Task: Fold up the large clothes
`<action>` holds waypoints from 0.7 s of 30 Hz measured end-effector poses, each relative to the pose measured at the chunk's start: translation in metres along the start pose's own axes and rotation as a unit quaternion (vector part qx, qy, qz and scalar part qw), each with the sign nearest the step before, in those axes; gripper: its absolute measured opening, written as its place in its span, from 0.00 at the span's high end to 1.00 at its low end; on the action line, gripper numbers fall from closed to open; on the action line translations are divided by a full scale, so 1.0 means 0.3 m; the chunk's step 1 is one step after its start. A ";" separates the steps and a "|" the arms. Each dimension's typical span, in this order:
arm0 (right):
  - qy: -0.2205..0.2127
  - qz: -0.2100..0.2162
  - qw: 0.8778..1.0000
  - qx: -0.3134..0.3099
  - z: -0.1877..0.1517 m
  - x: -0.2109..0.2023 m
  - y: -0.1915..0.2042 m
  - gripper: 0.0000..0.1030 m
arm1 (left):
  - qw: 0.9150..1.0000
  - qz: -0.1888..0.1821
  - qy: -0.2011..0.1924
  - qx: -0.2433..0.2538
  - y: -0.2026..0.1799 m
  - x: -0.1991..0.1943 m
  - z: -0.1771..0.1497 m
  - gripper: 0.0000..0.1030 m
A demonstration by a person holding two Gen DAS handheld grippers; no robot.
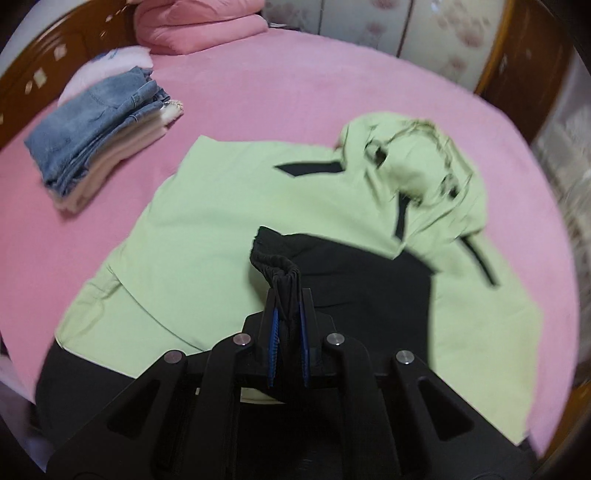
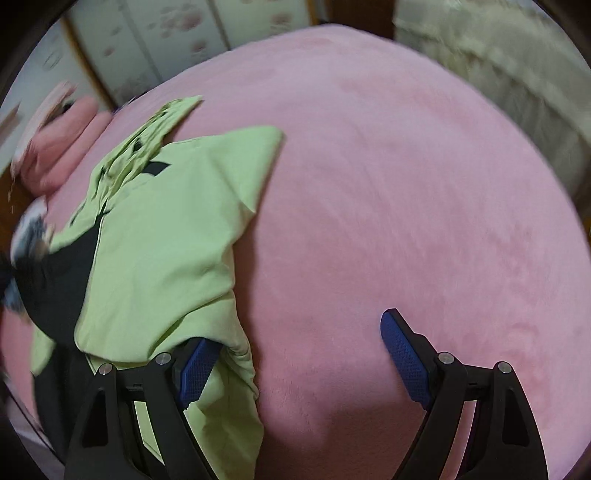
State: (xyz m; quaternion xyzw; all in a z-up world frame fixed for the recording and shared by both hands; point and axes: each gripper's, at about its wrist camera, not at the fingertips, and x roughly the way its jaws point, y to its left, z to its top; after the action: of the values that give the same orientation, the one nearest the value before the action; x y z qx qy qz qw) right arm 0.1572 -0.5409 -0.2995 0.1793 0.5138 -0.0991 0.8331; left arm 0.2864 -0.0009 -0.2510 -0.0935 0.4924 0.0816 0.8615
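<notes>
A light green jacket with black panels (image 1: 221, 229) lies spread on the pink bedspread (image 1: 295, 92), its hood (image 1: 417, 166) crumpled at the far right. My left gripper (image 1: 288, 295) is shut on the black elastic cuff (image 1: 275, 264) of a sleeve, which is drawn over the jacket's middle. In the right wrist view the same jacket (image 2: 159, 240) lies to the left. My right gripper (image 2: 297, 330) stands wide open above the bedspread beside the jacket's edge. Green cloth partly covers its left pad (image 2: 197, 363), and nothing is pinched between its pads.
A stack of folded jeans and pale clothes (image 1: 96, 122) sits at the far left. A folded pink blanket (image 1: 199, 26) lies by the wooden headboard (image 1: 55, 55). Wooden frame (image 1: 524, 62) borders the right. Bare bedspread (image 2: 406, 184) extends right of the jacket, with cream lace fabric (image 2: 498, 74) beyond.
</notes>
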 end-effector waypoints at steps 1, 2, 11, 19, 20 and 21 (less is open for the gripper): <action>0.002 -0.001 1.000 0.011 -0.005 -0.002 -0.010 0.17 | 1.000 0.002 0.001 0.000 0.019 0.014 -0.011 0.93; 0.001 -0.003 1.000 0.013 -0.009 0.005 -0.008 0.17 | 1.000 0.004 0.000 -0.003 0.036 0.030 -0.010 0.93; 0.025 -0.025 0.999 -0.027 -0.068 0.020 0.058 0.17 | 0.998 0.045 0.035 0.017 0.098 0.137 0.030 0.92; 0.050 -0.059 0.995 0.062 -0.165 -0.120 0.010 0.35 | 0.993 0.104 0.002 -0.050 0.171 0.012 -0.031 0.50; 0.048 -0.076 0.992 0.092 -0.175 -0.141 0.011 0.49 | 0.994 0.096 -0.017 -0.047 0.157 -0.030 -0.041 0.45; 0.045 -0.070 0.989 0.121 -0.187 -0.163 0.010 0.66 | 0.996 0.071 -0.032 -0.038 0.129 -0.081 -0.054 0.41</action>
State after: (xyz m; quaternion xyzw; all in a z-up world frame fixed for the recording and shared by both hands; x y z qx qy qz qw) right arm 0.0902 -0.5165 -0.2782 0.2464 0.5463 -0.2105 0.7723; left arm 0.2516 0.0315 -0.2414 -0.0885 0.4664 0.1640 0.8647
